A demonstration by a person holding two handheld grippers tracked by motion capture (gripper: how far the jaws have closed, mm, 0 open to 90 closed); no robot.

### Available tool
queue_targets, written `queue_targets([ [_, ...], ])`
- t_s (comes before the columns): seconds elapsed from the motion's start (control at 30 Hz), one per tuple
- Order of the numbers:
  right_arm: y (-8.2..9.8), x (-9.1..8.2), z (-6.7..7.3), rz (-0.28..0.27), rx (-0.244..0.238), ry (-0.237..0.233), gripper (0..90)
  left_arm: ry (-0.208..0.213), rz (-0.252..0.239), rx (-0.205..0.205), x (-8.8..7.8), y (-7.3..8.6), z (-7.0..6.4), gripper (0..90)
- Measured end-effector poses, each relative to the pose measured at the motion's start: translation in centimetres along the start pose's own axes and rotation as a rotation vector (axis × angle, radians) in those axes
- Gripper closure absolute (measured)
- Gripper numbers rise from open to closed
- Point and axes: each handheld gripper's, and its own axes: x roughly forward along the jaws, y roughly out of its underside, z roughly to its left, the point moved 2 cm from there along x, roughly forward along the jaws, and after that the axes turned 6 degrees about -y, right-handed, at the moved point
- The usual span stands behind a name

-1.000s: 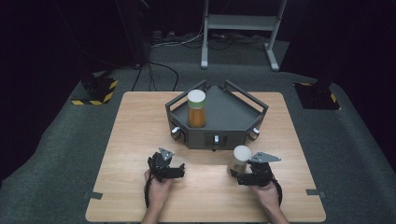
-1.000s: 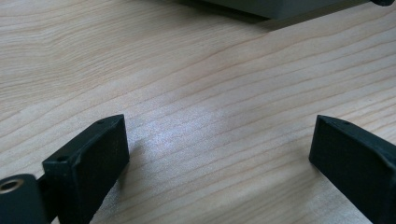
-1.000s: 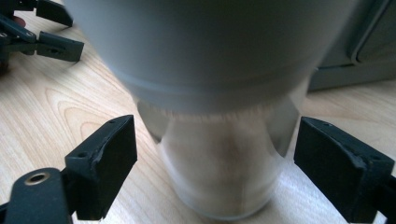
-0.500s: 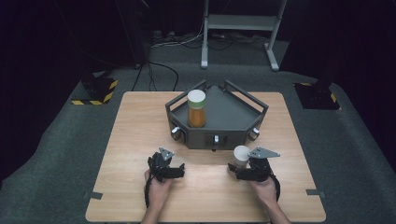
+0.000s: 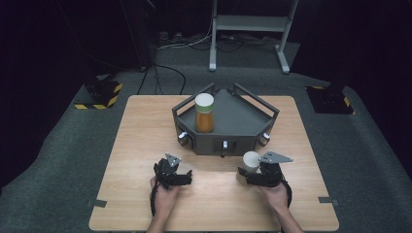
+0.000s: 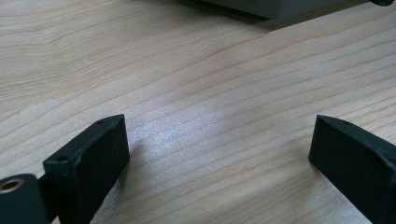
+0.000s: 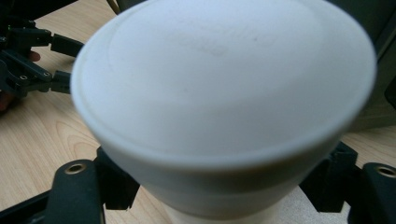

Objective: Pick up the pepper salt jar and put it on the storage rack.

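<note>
A jar with a white lid (image 5: pixel 251 160) stands on the wooden table (image 5: pixel 145 136) just in front of the grey tray (image 5: pixel 243 121). My right gripper (image 5: pixel 245 175) is around it below the lid, and its jaws have just been closing on it. In the right gripper view the white lid (image 7: pixel 224 84) looms large and both black jaws press the jar body from the sides. A second jar with orange contents (image 5: pixel 204 114) stands in the tray's left part. My left gripper (image 5: pixel 188 177) rests open on the table, with bare wood between its jaws (image 6: pixel 219 149).
The tray has raised rails and knobs on its front wall (image 5: pixel 224 144). Beyond the table are a metal stand (image 5: pixel 248 29), cables on the floor and black-and-yellow striped blocks (image 5: pixel 99 94).
The right gripper's jaws have drawn in around the white-lidded jar. Both hands and the left gripper stay where they were.
</note>
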Motion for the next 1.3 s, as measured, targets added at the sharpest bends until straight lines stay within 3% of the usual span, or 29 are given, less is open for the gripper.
queue_targets([
  [0.37, 0.0, 0.0, 0.4, 0.001, -0.02, 0.014, 31.0, 0.0, 0.0, 0.0, 0.0, 0.0, 0.0, 5.1],
  [0.63, -0.1, -0.2, 0.8, 0.003, -0.069, 0.032, 33.3, 0.0, 0.0, 0.0, 0.0, 0.0, 0.0, 5.1],
  [1.3, -1.2, -0.6, 0.5, -0.002, -0.078, 0.017, 34.5, 0.001, 0.0, 0.0, 0.0, 0.0, 0.0, 5.2],
])
